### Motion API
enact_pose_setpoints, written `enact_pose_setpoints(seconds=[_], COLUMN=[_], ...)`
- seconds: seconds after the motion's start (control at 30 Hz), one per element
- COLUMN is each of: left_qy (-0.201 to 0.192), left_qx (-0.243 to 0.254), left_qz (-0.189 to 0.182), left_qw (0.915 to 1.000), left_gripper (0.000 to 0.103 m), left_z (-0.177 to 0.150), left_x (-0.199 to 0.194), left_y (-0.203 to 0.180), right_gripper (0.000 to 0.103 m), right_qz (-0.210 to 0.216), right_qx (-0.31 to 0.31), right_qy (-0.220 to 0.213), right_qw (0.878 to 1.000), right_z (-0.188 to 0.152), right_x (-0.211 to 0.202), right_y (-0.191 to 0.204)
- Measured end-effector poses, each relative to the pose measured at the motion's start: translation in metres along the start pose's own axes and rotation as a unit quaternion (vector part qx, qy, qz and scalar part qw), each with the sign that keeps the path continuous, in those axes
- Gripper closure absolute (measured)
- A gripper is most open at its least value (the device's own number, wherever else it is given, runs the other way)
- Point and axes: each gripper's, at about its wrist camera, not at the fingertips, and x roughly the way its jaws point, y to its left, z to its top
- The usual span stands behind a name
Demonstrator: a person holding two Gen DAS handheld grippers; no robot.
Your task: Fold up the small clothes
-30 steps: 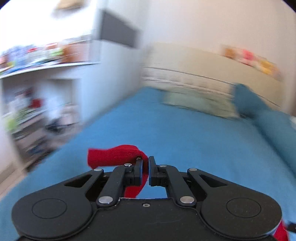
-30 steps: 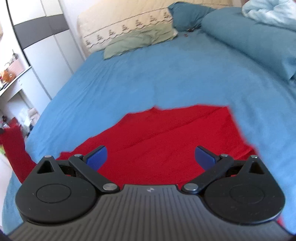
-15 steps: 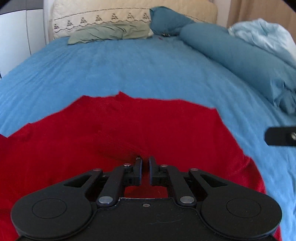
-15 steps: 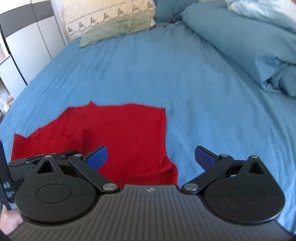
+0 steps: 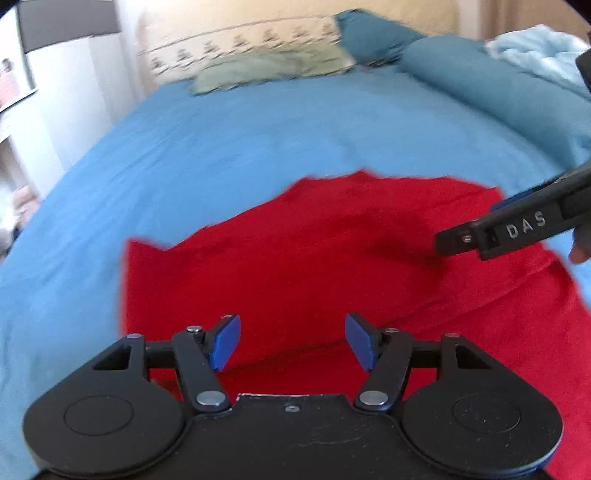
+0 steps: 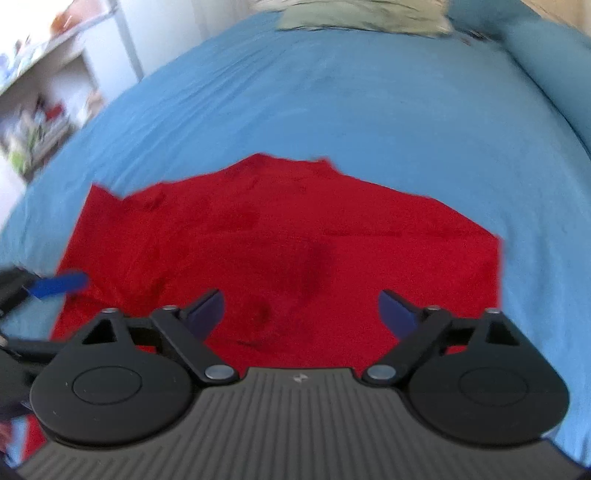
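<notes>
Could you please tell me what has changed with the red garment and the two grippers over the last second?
The left gripper, shut on a lifted part of the red garment a second ago, carried it over, laid it down and opened. The garment now lies spread on the blue bed. The right gripper stayed open, holding nothing.

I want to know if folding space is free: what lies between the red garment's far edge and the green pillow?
Only bare blue bedsheet lies between the red garment and the green pillow, shown in both wrist views.

red garment [image 6: 280,240], spread mostly flat, lightly creased, on bed
</notes>
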Motion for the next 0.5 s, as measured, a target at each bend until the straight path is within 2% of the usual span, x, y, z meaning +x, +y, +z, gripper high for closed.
enact_pose_setpoints(seconds=[0.07,0.13,0.2,0.23,0.27,0.3,0.33,0.4,0.5], left_qy=[0.025,0.041,0.051,0.057,0.06,0.063,0.064,0.064,0.066], left_qx=[-0.011,-0.027,-0.043,-0.051,-0.056,-0.061,-0.065,-0.073,-0.084], left_qz=[0.024,0.034,0.038,0.039,0.039,0.04,0.041,0.041,0.038], left_qw=[0.9994,0.9982,0.997,0.9964,0.9958,0.9953,0.9949,0.9945,0.9935], left_gripper=[0.034,0.034,0.034,0.034,0.034,0.034,0.034,0.034,0.034], left_z=[-0.006,-0.012,-0.016,-0.017,-0.016,-0.017,-0.017,-0.017,-0.018], left_x=[0.007,0.012,0.017,0.019,0.02,0.018,0.019,0.019,0.024], left_y=[0.02,0.034,0.045,0.05,0.052,0.054,0.055,0.056,0.058], right_gripper=[0.005,0.016,0.038,0.045,0.069,0.08,0.08,0.081,0.081], right_qz=[-0.005,-0.009,-0.026,-0.033,-0.041,-0.051,-0.06,-0.085,-0.115], right_qx=[-0.045,-0.091,-0.126,-0.134,-0.141,-0.146,-0.145,-0.125,-0.062], right_qy=[0.001,0.007,0.015,0.018,0.022,0.03,0.032,0.01,-0.024], right_qw=[0.999,0.996,0.992,0.99,0.989,0.987,0.987,0.988,0.991], right_z=[0.003,0.004,0.006,0.008,0.008,0.009,0.009,0.011,0.011], right_x=[0.015,0.029,0.043,0.049,0.053,0.057,0.058,0.049,0.023], right_y=[0.021,0.04,0.054,0.057,0.058,0.058,0.054,0.044,0.013])
